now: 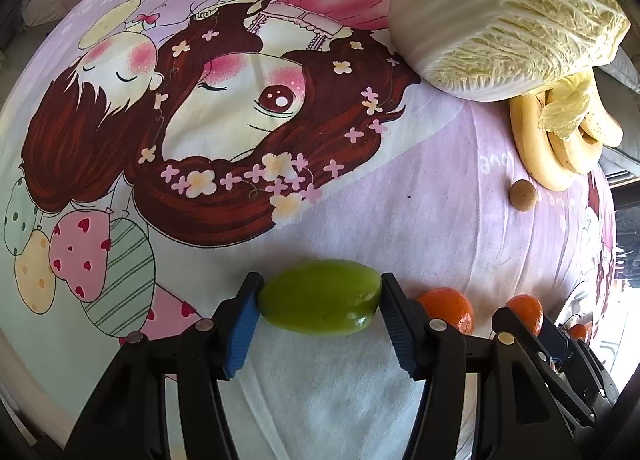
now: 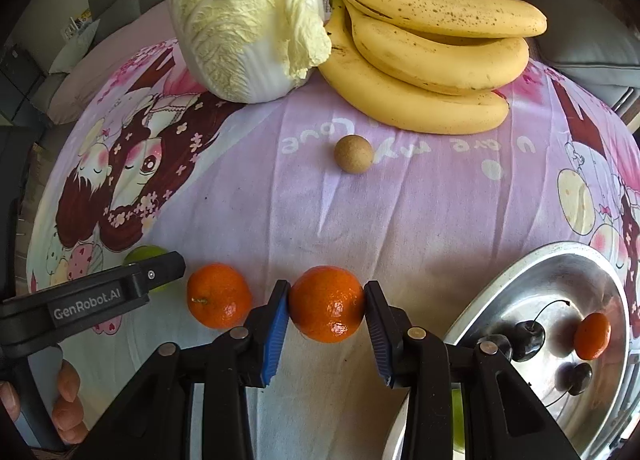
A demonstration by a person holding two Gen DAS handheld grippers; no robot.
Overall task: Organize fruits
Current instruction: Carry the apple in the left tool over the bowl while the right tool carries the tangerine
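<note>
The right gripper point(image 2: 326, 304) clamps a mandarin point(image 2: 326, 303) just left of the metal bowl point(image 2: 520, 280); the left gripper point(image 1: 320, 300) clamps a green fruit point(image 1: 320, 296). Best to carry each over the bowl's rim, then release low.

Orange tangerine point(image 2: 326, 303), green fruit point(image 1: 319, 301), yellow bananas point(image 2: 424, 56), pink cartoon-print cloth point(image 2: 400, 212).

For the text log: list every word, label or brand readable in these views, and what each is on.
"GenRobot.AI": white lettering on the side of the left gripper.
"u are my Love": pale lettering, upside down, on the printed cloth; the banana bunch may hide more.
In the left wrist view the same lettering is too faint to read.
</note>
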